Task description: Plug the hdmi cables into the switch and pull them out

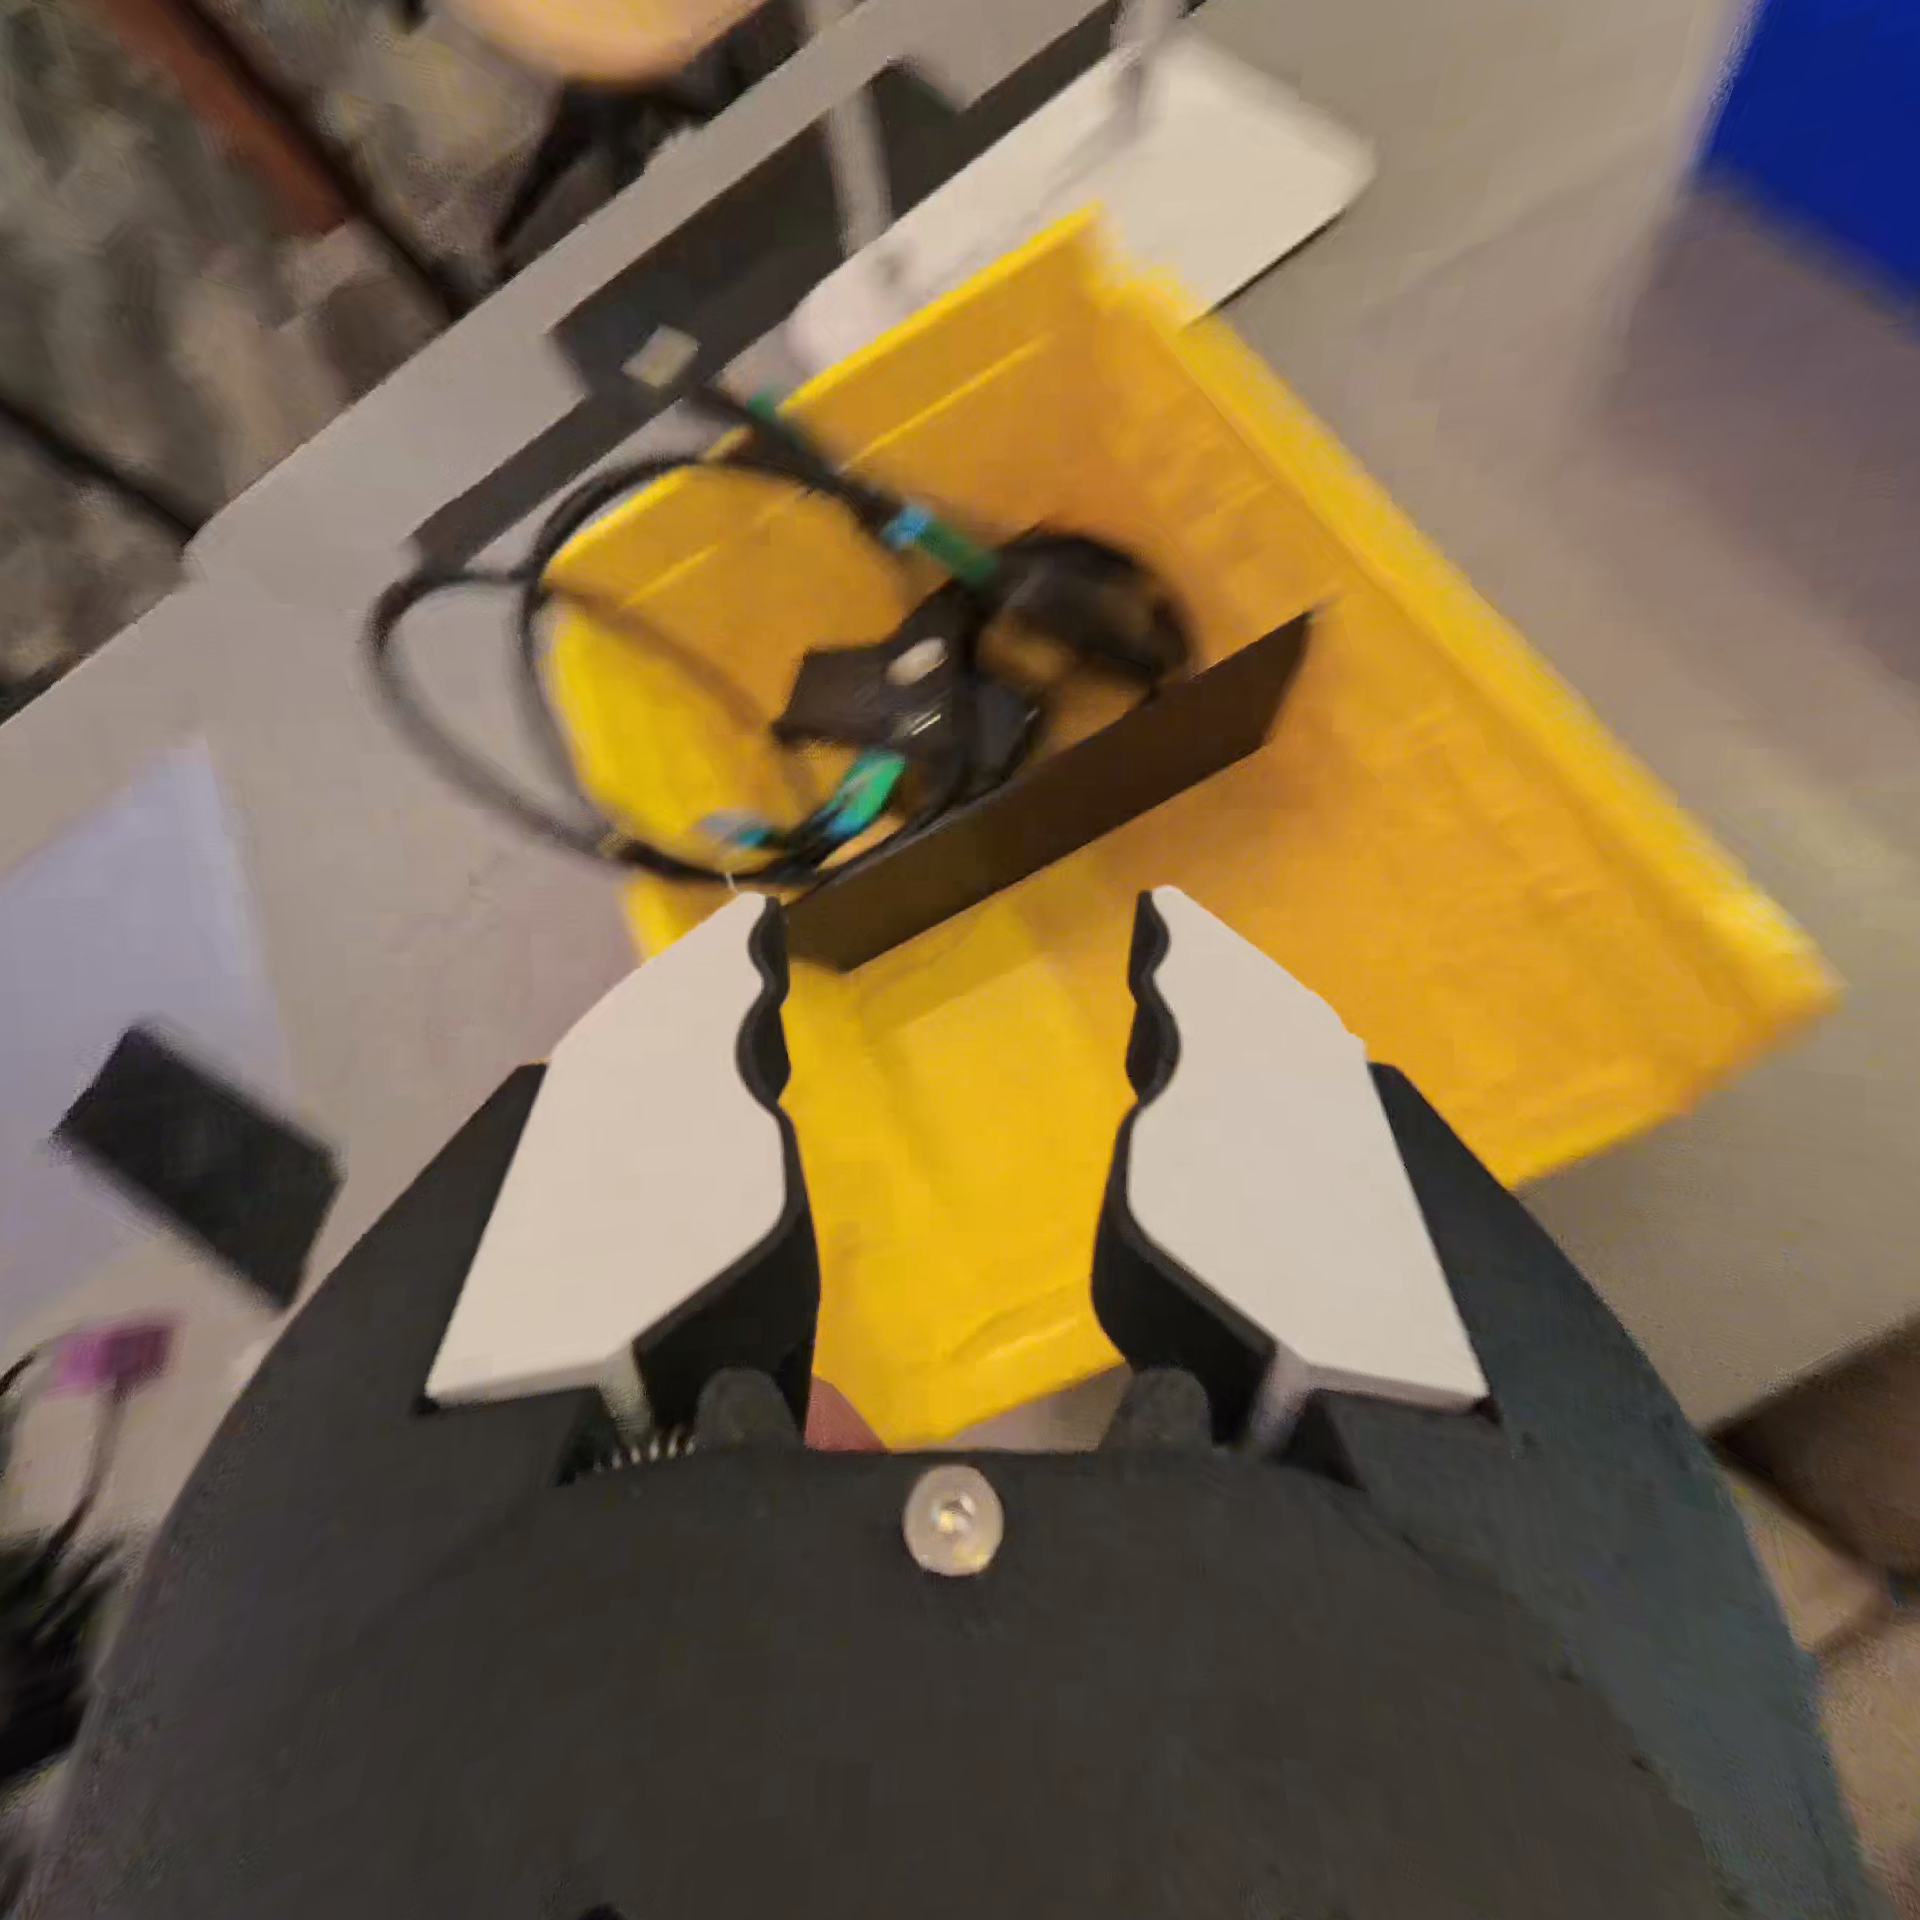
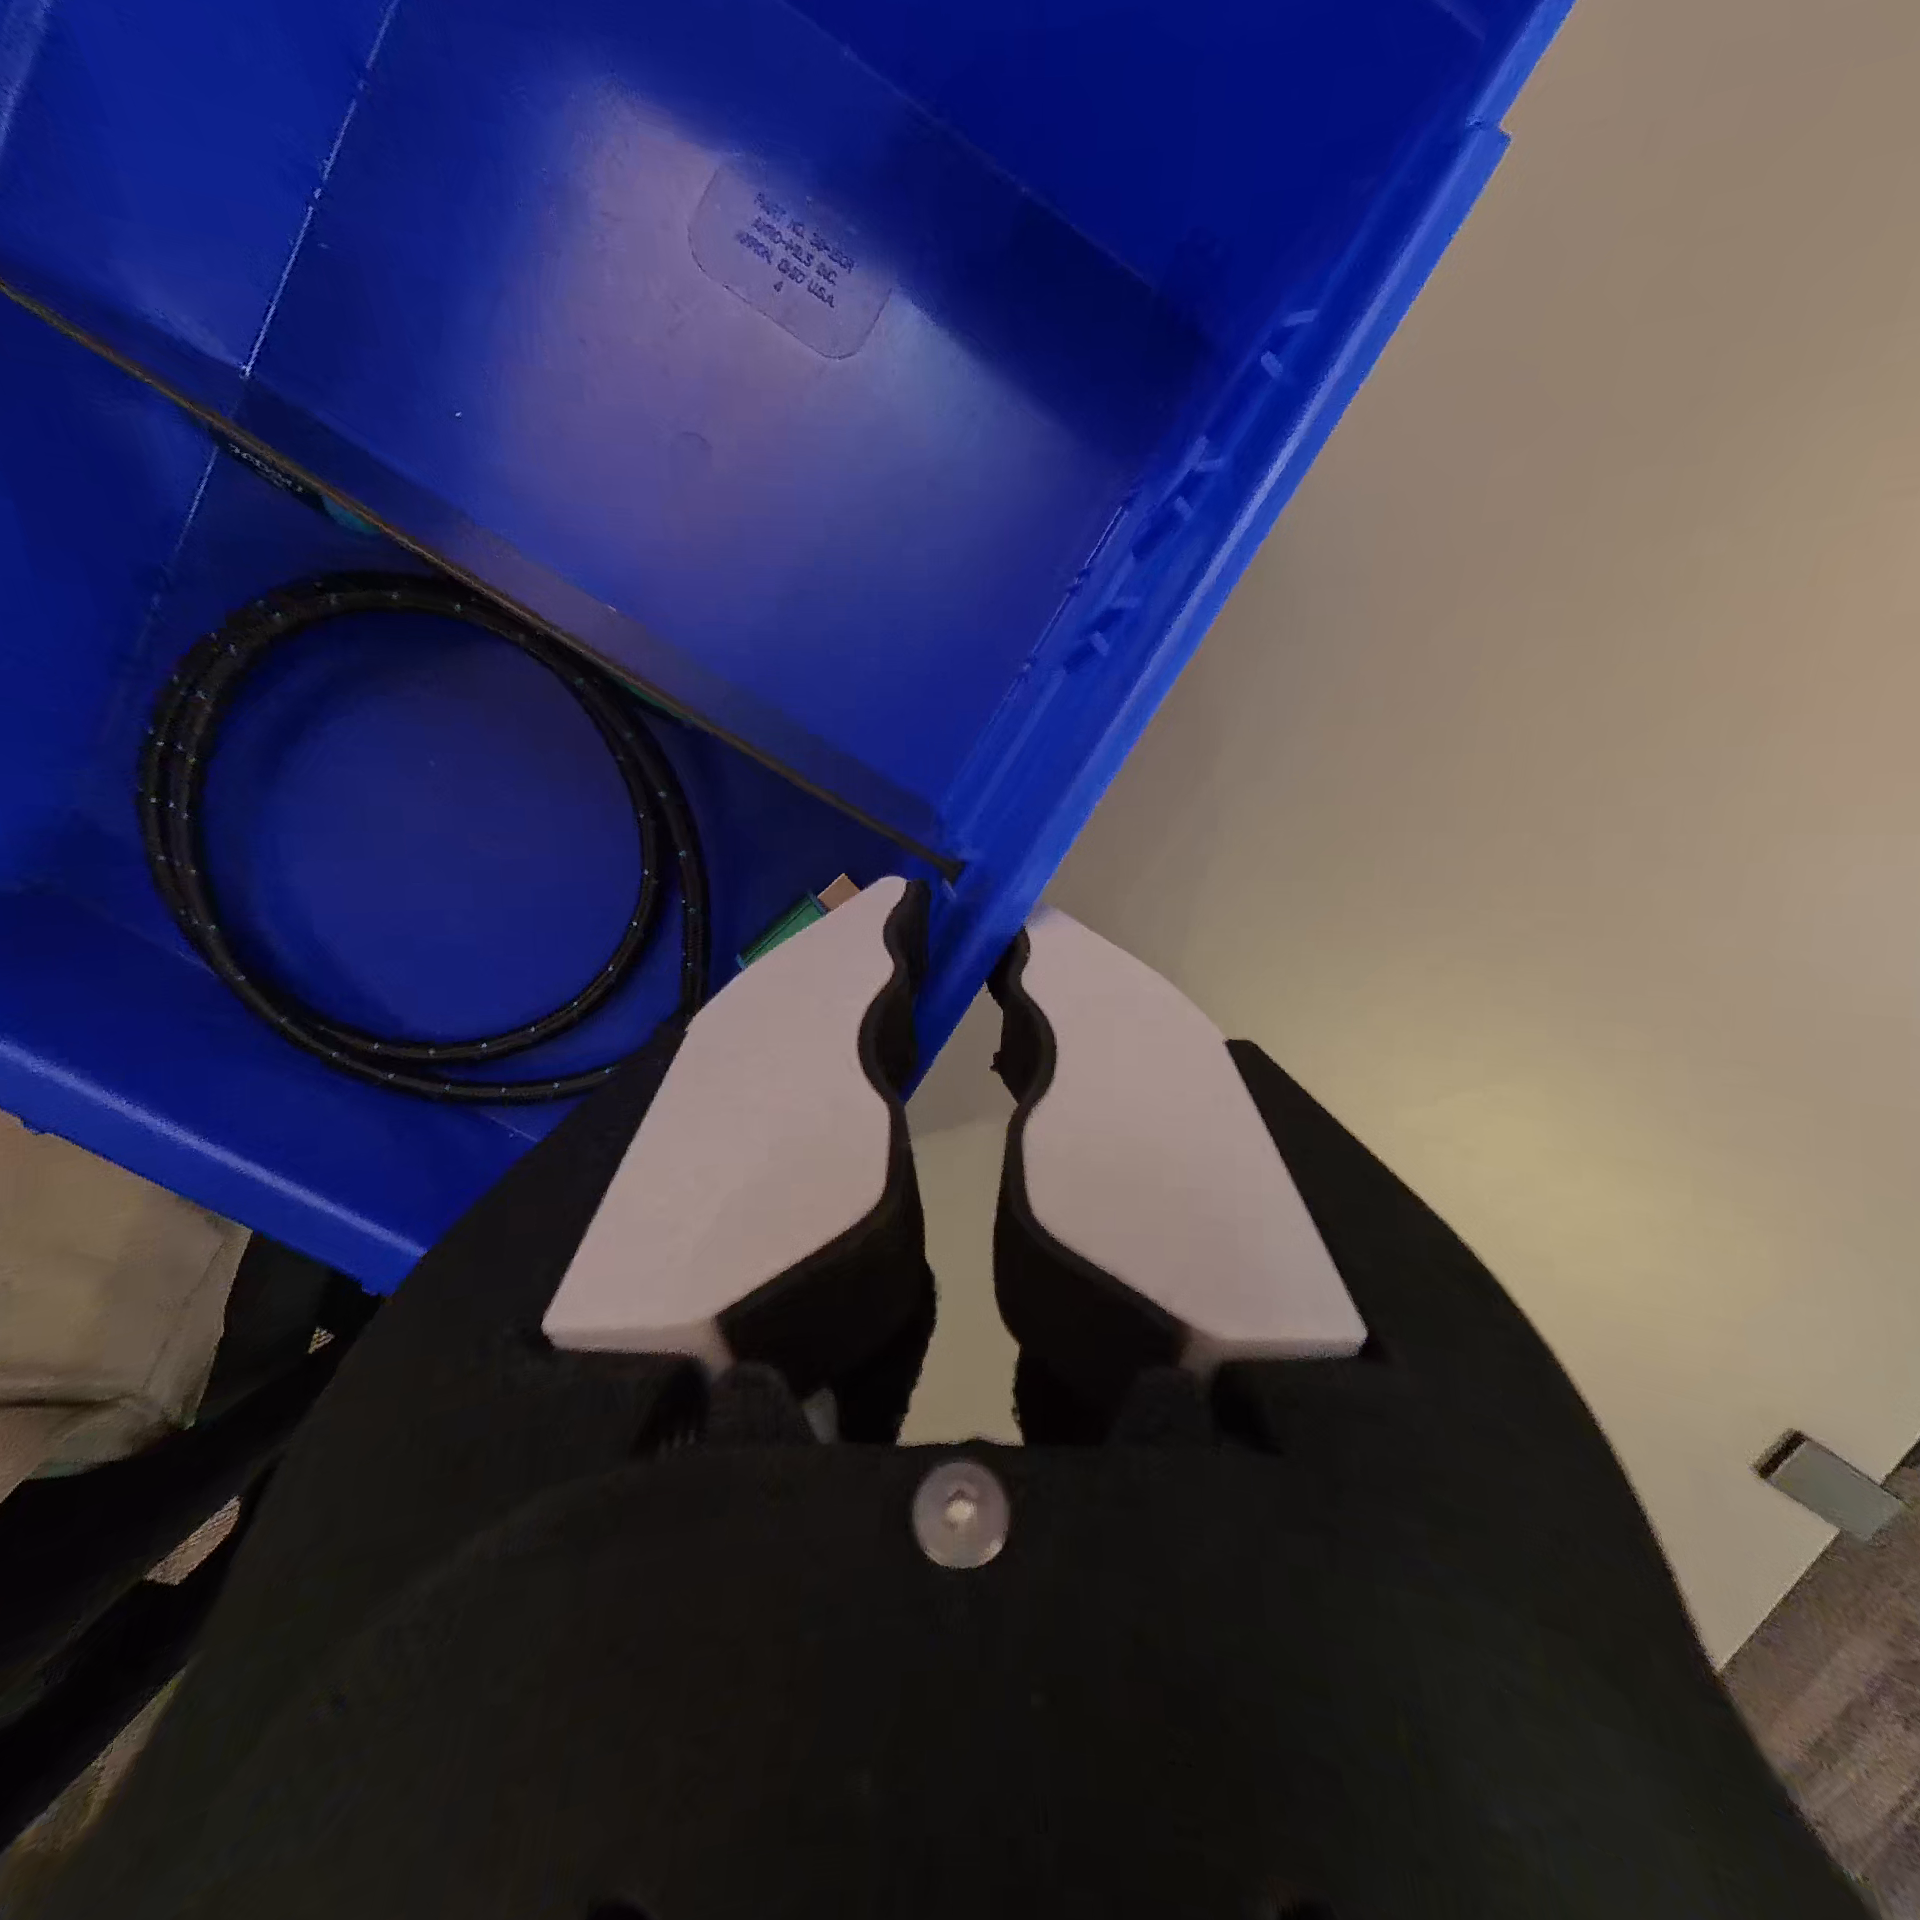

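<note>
We see the yellow bin (image 1: pixel 1351 727) holding the black switch (image 1: pixel 883 675) amid tangled hdmi cables (image 1: pixel 468 665), far of our left gripper (image 1: pixel 956 914), jaws wide, empty. Blue bin (image 2: pixel 1195 623) holds a coiled cable (image 2: pixel 416 831); right gripper (image 2: pixel 961 925) straddles its wall, jaws narrowly parted, grip unclear.

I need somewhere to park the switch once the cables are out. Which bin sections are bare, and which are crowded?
Bare: the yellow bin floor on the near side of its black divider, and the blue bin section beyond its divider. Crowded: the cable tangle in the yellow bin; the coiled cable fills the blue bin's near section.
</note>
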`<state>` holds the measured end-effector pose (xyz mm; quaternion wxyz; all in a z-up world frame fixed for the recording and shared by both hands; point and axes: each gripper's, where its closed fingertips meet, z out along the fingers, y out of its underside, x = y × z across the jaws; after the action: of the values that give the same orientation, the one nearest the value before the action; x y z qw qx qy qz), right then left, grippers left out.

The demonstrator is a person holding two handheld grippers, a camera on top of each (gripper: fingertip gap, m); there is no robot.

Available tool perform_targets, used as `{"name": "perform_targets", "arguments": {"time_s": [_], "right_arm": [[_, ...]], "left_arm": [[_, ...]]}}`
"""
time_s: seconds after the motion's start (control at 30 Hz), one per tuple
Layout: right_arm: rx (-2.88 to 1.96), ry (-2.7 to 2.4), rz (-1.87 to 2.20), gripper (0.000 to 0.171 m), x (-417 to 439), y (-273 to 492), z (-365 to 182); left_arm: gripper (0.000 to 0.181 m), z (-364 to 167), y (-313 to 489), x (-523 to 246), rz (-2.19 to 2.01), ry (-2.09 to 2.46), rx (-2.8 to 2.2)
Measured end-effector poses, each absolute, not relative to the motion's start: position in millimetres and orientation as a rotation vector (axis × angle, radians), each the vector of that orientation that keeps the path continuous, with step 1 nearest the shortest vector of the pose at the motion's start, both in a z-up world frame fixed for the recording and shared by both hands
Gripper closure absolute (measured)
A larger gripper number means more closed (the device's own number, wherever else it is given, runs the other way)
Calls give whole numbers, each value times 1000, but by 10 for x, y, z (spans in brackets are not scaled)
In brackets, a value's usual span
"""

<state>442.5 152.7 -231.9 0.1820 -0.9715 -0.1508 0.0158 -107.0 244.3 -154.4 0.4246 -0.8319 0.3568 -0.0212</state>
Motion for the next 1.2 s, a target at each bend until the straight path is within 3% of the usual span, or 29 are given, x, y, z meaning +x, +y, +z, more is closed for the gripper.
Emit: {"name": "perform_targets", "arguments": {"time_s": [0.03,0.17,0.33,0.47,1.0,1.07,1.2], "right_arm": [[-2748,-423,56,161,4428,1530,-2320],[-2764,-411,47,161,4477,1548,-2322],[-2785,-436,-13,161,4511,1552,-2323],[-2788,-440,-28,161,4580,1558,-2322],[-2776,-548,-77,159,4952,1567,-2321],[-2779,-537,-130,149,4992,1569,-2312],[-2775,-523,-314,121,5050,1538,-2237]], "left_arm": [[116,-1615,2505,-1330,23,858,-2112],[122,-2087,2524,-1832,42,834,-2294],[167,-2415,2591,-1971,22,767,-2353],[172,-2418,2563,-1998,-94,695,-2368],[172,-2423,2206,-2828,-69,539,-2408],[169,-2413,2198,-2874,-71,566,-2406],[139,-2244,2230,-2978,-38,592,-2357]]}}
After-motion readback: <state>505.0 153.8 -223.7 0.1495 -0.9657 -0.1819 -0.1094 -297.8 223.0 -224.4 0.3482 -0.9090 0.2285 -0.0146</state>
